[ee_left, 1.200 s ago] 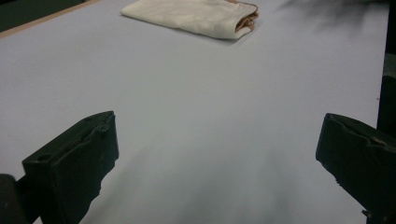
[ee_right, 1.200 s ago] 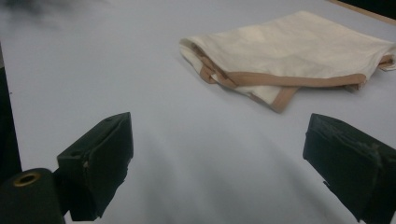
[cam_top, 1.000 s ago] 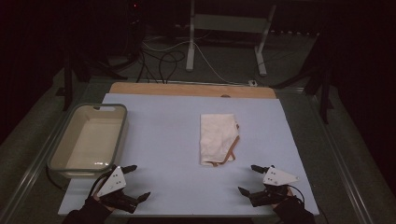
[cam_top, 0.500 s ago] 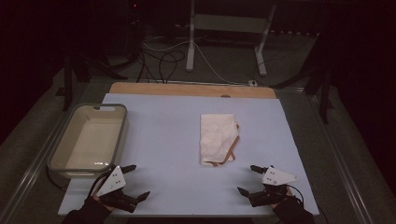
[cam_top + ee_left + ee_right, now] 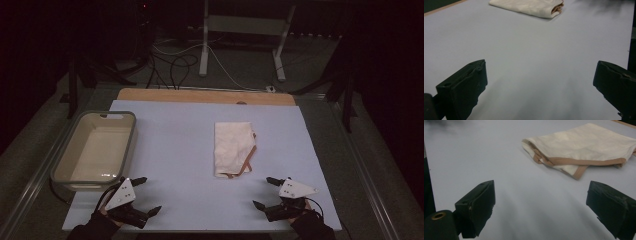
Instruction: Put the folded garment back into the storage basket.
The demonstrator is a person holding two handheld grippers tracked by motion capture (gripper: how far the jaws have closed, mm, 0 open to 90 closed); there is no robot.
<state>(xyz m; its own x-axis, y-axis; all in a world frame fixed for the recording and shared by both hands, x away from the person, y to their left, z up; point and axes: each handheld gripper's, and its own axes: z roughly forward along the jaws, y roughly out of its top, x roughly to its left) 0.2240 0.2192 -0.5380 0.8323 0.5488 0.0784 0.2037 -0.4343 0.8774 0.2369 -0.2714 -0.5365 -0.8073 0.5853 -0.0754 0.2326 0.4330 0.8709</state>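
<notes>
A folded cream cloth with tan trim (image 5: pixel 232 149) lies flat near the middle of the pale blue table mat (image 5: pixel 175 150). The same cloth (image 5: pixel 584 147) lies a short way ahead of my right gripper (image 5: pixel 541 207), whose jaws stand wide apart with nothing between them. Far across the mat from my left gripper (image 5: pixel 541 90) the cloth (image 5: pixel 529 6) appears again; that gripper is open and empty too. From above, the left gripper (image 5: pixel 149 196) rests at the front left of the mat and the right gripper (image 5: pixel 265 192) at the front right, just below the cloth.
An empty glass baking dish (image 5: pixel 95 150) stands on the mat's left edge, just beyond the left gripper. A wooden strip (image 5: pixel 205 96) borders the far side. Cables and a metal stand (image 5: pixel 205 40) lie on the dark floor behind the table.
</notes>
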